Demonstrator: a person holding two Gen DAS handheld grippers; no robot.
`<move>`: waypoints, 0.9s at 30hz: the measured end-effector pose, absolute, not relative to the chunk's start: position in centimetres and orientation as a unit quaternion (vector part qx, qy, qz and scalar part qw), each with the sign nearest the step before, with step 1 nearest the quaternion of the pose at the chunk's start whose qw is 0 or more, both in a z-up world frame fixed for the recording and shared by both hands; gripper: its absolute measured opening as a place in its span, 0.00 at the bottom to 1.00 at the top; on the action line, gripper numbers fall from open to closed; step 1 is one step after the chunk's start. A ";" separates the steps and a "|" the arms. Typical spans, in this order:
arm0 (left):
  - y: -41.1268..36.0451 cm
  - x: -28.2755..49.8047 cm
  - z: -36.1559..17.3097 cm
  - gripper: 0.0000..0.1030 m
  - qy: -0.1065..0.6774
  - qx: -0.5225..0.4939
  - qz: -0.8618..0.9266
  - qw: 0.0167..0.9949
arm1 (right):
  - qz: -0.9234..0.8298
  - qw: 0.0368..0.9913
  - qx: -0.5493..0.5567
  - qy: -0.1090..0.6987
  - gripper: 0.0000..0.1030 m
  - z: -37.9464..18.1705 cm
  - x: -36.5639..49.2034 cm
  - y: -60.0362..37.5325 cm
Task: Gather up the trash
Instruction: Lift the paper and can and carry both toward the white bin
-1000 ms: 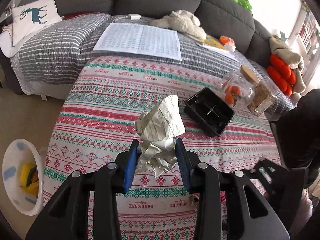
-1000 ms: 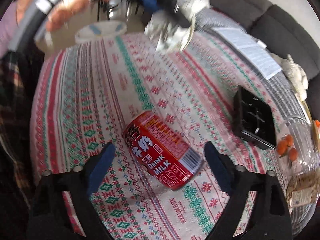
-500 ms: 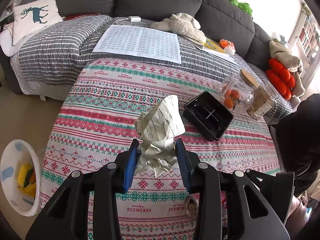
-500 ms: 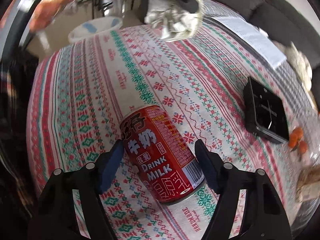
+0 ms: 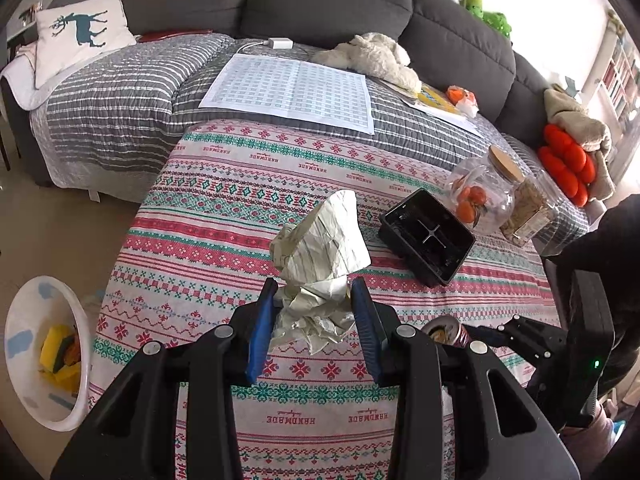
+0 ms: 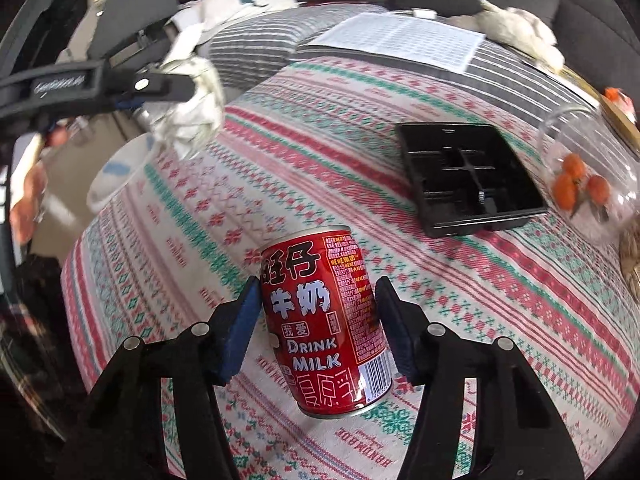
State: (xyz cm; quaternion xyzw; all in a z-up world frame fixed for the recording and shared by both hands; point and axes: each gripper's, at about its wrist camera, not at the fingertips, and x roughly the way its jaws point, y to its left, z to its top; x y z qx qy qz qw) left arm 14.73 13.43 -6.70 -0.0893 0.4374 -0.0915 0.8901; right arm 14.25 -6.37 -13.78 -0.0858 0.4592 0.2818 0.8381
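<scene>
My left gripper (image 5: 315, 312) is shut on a crumpled wad of paper (image 5: 320, 252) and holds it above the patterned tablecloth (image 5: 224, 216). It also shows in the right wrist view (image 6: 192, 100), blurred, at upper left. My right gripper (image 6: 318, 320) is shut on a red milk can (image 6: 324, 320), its blue pads against both sides; the can looks lifted off the cloth. The can's top shows in the left wrist view (image 5: 442, 330). A white trash bin (image 5: 44, 356) stands on the floor at the left with yellow scraps inside.
A black plastic tray (image 5: 426, 238) lies on the cloth to the right, also in the right wrist view (image 6: 468, 176). A glass jar with oranges (image 5: 478, 196) and a second jar (image 5: 528, 210) stand beyond it. A grey sofa with a printed sheet (image 5: 288, 90) is behind.
My right gripper has closed around the red can, which has turned from lying askew to standing lengthwise between the pads. My left gripper still holds the paper, little moved.
</scene>
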 end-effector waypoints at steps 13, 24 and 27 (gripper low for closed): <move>14.3 14.4 -6.7 0.37 0.432 -0.093 -0.086 0.893 | 0.221 0.885 -0.004 0.409 0.51 -10.6 14.8 -7.8; 16.6 13.2 -5.8 0.37 0.409 -0.095 -0.071 0.905 | 0.185 0.909 0.033 0.371 0.51 -8.5 14.3 -6.0; 17.7 12.9 -5.6 0.37 0.403 -0.099 -0.067 0.907 | 0.186 0.913 0.038 0.362 0.51 -7.9 14.3 -4.8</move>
